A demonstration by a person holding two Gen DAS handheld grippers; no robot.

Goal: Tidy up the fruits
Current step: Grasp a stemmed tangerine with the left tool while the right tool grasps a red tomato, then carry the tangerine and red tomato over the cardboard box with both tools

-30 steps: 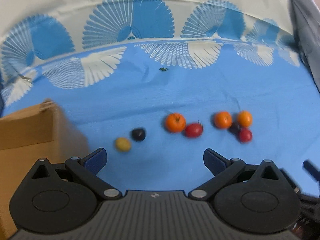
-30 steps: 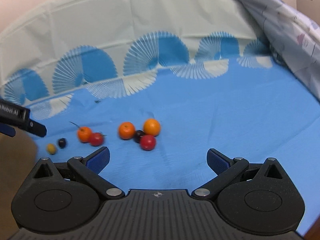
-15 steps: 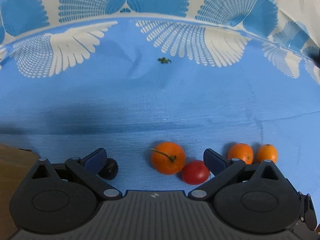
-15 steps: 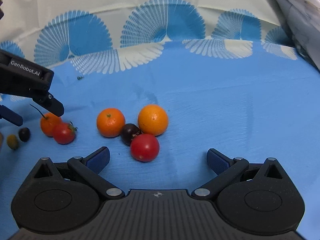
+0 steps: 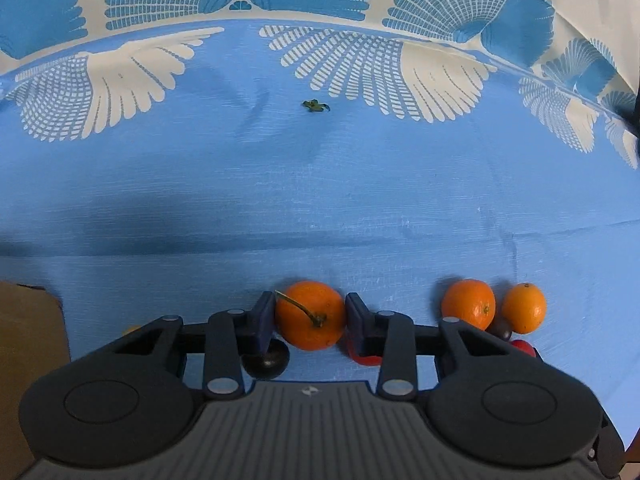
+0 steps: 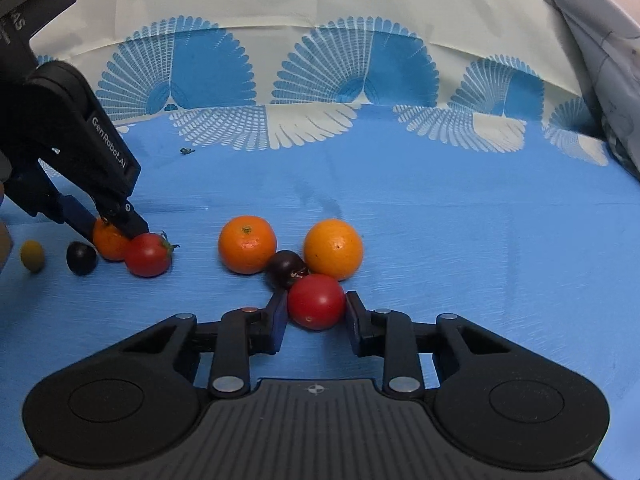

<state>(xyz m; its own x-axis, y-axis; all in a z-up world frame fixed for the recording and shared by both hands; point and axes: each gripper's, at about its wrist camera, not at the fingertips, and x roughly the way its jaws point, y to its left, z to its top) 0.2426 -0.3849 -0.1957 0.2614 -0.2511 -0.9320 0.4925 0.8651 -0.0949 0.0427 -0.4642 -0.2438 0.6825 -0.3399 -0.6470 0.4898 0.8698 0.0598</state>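
My left gripper [image 5: 310, 318] is shut on a stemmed orange [image 5: 311, 314] that rests on the blue cloth; the same grip shows in the right wrist view [image 6: 110, 240]. A dark fruit [image 5: 266, 362] and a red tomato [image 5: 362, 356] lie beside it. My right gripper [image 6: 316, 312] is shut on a red tomato [image 6: 316, 301]. Behind that tomato lie a dark fruit [image 6: 286, 268] and two oranges [image 6: 247, 244] [image 6: 333, 249]. At the left lie another red tomato [image 6: 147, 254], a dark fruit [image 6: 81, 258] and a yellow-green fruit [image 6: 32, 255].
A brown cardboard box [image 5: 28, 360] stands at the left edge. A small green stem scrap [image 5: 315, 106] lies farther back on the blue cloth [image 5: 320, 184]. A grey cloth [image 6: 600, 40] hangs at the right.
Both grippers moved down and forward to the fruit and closed. The left one closed on the stemmed orange, the right one on the near red tomato.
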